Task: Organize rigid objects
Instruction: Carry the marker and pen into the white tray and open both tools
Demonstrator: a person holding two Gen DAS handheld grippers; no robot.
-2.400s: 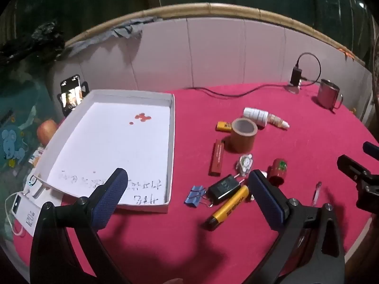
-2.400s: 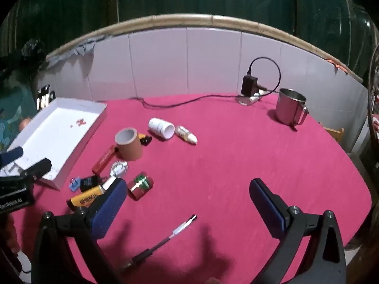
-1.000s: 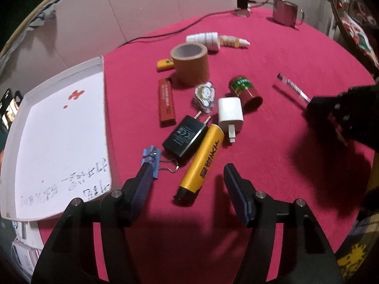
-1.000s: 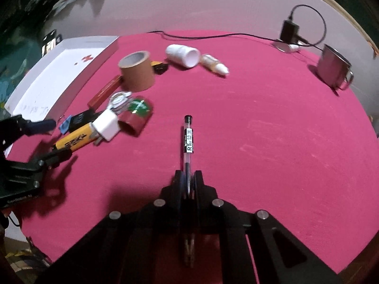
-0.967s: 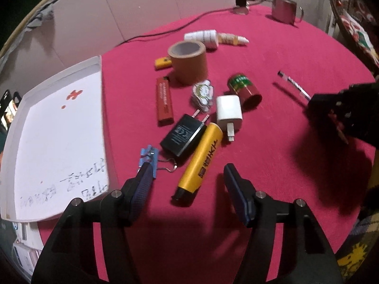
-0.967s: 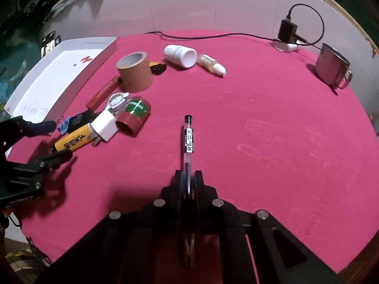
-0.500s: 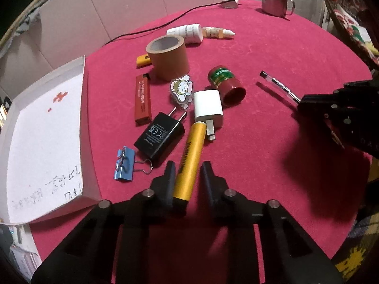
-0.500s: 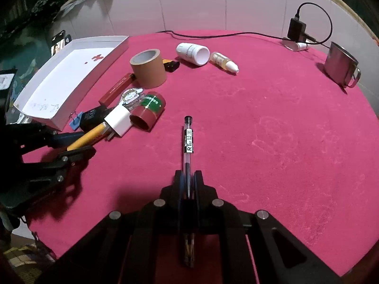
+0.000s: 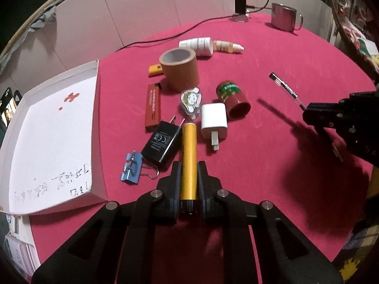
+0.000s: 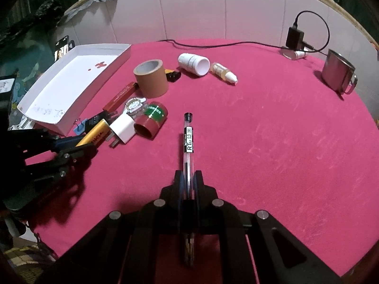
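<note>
Clamping a yellow tube (image 9: 188,158) along its length, the left gripper (image 9: 188,165) has both jaws pressed to the tube's sides near its black cap end; dark lettering runs down the tube in the right wrist view but is too small to read. The right gripper (image 10: 188,177) is clenched on a clear pen (image 10: 188,139), whose white label reads "RT02" and "0.5", its black end pointing toward the middle of the red table (image 10: 272,130).

Near the table's left edge lies a white tray (image 9: 47,130) with a red splotch and upside-down handwriting on its floor that I cannot make out. Between the tray and the tube are a blue binder clip (image 9: 132,167) and a black charger (image 9: 163,141) printed with "CE" marks; the charger lies right beside the tube. A white charger (image 9: 214,120) lies just right of the tube's far end, touching a red can (image 9: 233,95) with a green label, unreadable. Beyond them are a cartoon sticker charm (image 9: 191,100), a red lighter (image 9: 152,104) with gold lettering, a brown tape roll (image 9: 179,68) and a small yellow lighter (image 9: 155,69). A white bottle (image 9: 196,45) and a dropper bottle (image 9: 227,46) lie toward the far edge, where a steel mug (image 9: 284,16) stands by a plugged-in black adapter (image 9: 240,4).
</note>
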